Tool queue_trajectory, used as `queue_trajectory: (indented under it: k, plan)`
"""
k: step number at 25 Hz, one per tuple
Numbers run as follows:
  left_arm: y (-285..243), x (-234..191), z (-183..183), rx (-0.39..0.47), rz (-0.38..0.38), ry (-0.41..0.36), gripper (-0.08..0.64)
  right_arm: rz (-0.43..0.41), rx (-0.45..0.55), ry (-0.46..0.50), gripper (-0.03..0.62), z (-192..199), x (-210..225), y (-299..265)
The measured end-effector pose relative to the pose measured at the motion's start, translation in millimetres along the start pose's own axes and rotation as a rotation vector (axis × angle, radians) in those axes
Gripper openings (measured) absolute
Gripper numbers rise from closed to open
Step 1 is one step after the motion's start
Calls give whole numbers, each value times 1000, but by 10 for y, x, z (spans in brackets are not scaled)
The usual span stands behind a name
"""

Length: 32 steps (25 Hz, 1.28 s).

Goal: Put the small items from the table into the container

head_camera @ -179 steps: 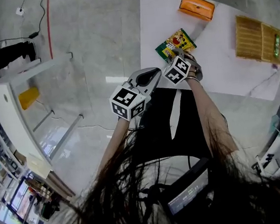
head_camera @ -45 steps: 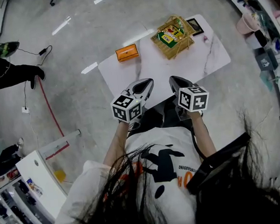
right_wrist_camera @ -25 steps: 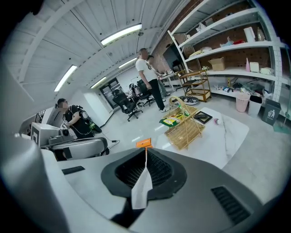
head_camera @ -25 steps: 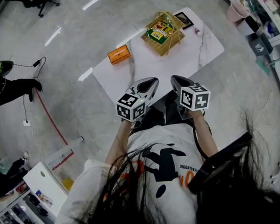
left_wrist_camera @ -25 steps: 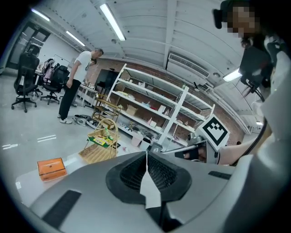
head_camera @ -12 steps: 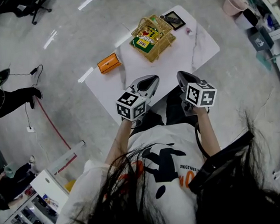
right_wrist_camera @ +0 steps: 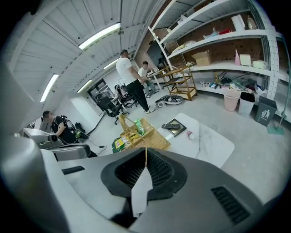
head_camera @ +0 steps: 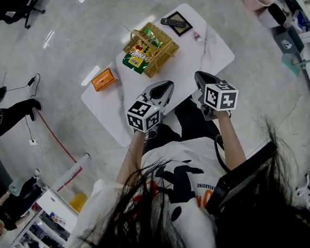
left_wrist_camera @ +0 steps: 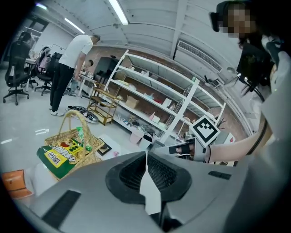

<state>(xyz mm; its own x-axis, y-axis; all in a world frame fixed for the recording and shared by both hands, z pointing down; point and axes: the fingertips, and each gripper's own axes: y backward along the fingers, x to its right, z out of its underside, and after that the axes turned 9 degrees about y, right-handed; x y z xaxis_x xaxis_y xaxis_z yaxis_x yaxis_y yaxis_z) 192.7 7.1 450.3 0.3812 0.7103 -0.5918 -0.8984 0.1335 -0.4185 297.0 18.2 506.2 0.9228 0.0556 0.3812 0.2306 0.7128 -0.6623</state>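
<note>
A wicker basket (head_camera: 158,52) stands on the white table (head_camera: 208,53). A green snack bag (head_camera: 137,59) lies across its rim, and a second green packet (head_camera: 151,36) sits inside. An orange box (head_camera: 103,79) lies at the table's left end, and a small pink item (head_camera: 196,35) lies to the right of the basket. My left gripper (head_camera: 165,87) and right gripper (head_camera: 201,79) hover side by side over the table's near edge, both shut and empty. The basket (left_wrist_camera: 75,139) also shows in the left gripper view and, as the same basket (right_wrist_camera: 142,132), in the right gripper view.
A remote on a black tray (head_camera: 176,22) lies at the table's far side. Shelving with bins (head_camera: 291,4) lines the right wall, and a red cable (head_camera: 50,136) crosses the floor at left. People stand and sit by desks in the distance (right_wrist_camera: 129,77).
In the head view the table and basket have swung left and come closer. Both grippers stay shut and empty. The green snack bag, on the table at first, now lies in the basket.
</note>
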Motion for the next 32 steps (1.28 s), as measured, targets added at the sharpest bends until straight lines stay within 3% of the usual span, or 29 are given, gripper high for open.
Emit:
queue_trajectory:
  k: [8,16,24,32]
  plan:
    - [-732,-282,-181,-22,-54,16,8,5,-72,16,23,-217,833,-513]
    - [-1261,-621,-107,-56,-70,49,8,-11,-182,5,26,-170,1489,-1165]
    - [-1666,-946,123,-110,-69,62,8,7,-265,48,155,-23,1948,-1819]
    - [-1849,-1161,431,-125,-83,112,8,101,-323,108,190,142,2405,-2380]
